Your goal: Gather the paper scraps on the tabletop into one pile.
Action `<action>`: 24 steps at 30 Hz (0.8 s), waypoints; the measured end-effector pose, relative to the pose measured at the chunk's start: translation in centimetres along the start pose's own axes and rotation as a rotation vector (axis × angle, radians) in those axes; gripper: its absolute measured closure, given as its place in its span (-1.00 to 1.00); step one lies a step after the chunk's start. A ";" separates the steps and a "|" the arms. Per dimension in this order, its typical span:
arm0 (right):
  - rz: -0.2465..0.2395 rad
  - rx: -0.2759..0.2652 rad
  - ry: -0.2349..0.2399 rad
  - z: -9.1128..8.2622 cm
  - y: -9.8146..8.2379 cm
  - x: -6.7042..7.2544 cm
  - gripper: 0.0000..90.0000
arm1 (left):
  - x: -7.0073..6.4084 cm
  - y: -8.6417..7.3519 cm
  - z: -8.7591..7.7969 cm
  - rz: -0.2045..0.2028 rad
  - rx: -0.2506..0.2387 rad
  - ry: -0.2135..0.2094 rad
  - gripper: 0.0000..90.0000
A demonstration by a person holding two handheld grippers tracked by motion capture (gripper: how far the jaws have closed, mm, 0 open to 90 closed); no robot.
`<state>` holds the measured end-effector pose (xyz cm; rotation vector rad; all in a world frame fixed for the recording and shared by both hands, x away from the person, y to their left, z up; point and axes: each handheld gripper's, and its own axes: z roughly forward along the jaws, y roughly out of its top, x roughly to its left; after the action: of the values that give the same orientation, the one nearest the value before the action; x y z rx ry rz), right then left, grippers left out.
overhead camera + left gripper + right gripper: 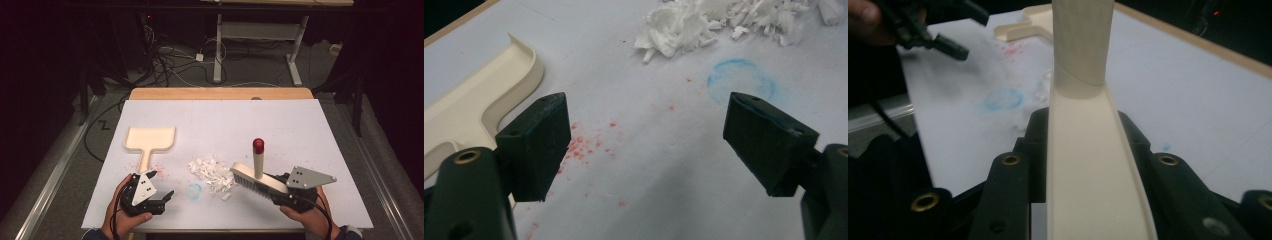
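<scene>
Right gripper (272,192) clamped on the back of the cream plastic hand brush with the upright red-capped handle (258,165), bristle edge just beside the pile of white shredded paper scraps (214,173) near the middle of the white table sheet (280,130). Left gripper (165,196) resting with jaws wide apart and empty, just short of the handle of the cream plastic dustpan (149,140), which lies flat to the left of the pile. Best done by keeping the bristles low and level, drawing the scraps leftward in short strokes, and taking hold of the dustpan handle first so that it cannot slide away.
</scene>
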<state>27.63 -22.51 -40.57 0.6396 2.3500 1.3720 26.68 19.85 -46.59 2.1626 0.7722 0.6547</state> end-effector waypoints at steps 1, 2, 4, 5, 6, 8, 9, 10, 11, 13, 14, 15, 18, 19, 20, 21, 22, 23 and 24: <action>0.003 0.007 0.015 -0.2 -0.4 0.3 0.50 | 0.0 0.0 0.0 0.000 0.000 0.000 -0.60; 0.009 0.015 0.034 -0.3 -0.8 0.6 0.50 | 0.0 0.0 0.0 0.000 0.000 0.001 -0.60; 0.013 0.032 0.068 -0.4 -1.4 1.0 0.50 | 0.0 0.0 0.0 0.003 0.002 0.001 -0.59; 0.009 0.041 0.084 -0.3 -1.6 1.3 0.50 | 0.0 0.0 0.1 0.001 0.002 -0.001 -0.59; 0.008 0.055 0.105 -0.2 -1.7 1.5 0.50 | 0.0 0.1 0.1 0.001 0.003 -0.003 -0.59; -0.012 0.067 0.129 0.4 -1.9 1.9 0.50 | -0.1 0.1 0.1 0.006 0.003 -0.006 -0.59; -0.016 0.069 0.132 0.8 -2.0 2.0 0.50 | -0.1 0.1 0.2 0.009 0.005 -0.008 -0.59; -0.021 0.068 0.142 1.2 -2.0 2.0 0.50 | -0.1 0.1 0.2 0.011 0.005 -0.010 -0.59; -0.032 0.063 0.139 1.6 -2.0 2.1 0.50 | -0.1 0.1 0.2 0.010 0.004 -0.012 -0.59; -0.046 0.047 0.100 2.6 -1.9 1.9 0.50 | -0.1 0.1 0.3 0.010 0.004 -0.014 -0.59; -0.047 0.039 0.096 3.1 -1.9 1.7 0.51 | -0.1 0.1 0.3 0.011 0.005 -0.015 -0.59; -0.051 0.035 0.085 3.6 -1.9 1.5 0.50 | -0.1 0.1 0.3 0.012 0.006 -0.017 -0.59; -0.050 0.024 0.090 4.9 -1.6 1.1 0.51 | 0.0 0.1 0.3 0.011 0.005 -0.016 -0.59; -0.056 0.019 0.092 5.3 -1.4 1.1 0.51 | 0.0 0.0 0.4 0.011 0.006 -0.017 -0.59; -0.056 0.014 0.097 5.7 -1.1 1.0 0.51 | 0.0 0.0 0.4 0.012 0.006 -0.016 -0.59; -0.069 0.004 0.090 6.1 -0.9 1.0 0.51 | -0.1 0.1 0.4 0.012 0.006 -0.017 -0.59; -0.076 0.002 0.088 6.5 -0.6 1.0 0.51 | -0.1 0.1 0.4 0.014 0.007 -0.017 -0.59; -0.077 0.000 0.092 7.0 -0.3 0.9 0.50 | -0.1 0.1 0.4 0.017 0.007 -0.017 -0.59; -0.079 -0.010 0.087 7.3 -0.1 0.9 0.51 | -0.1 0.1 0.4 0.016 0.006 -0.018 -0.59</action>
<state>30.58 -16.78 -44.17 0.4882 2.4068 1.4030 26.87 19.56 -46.76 2.1797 0.7494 0.6410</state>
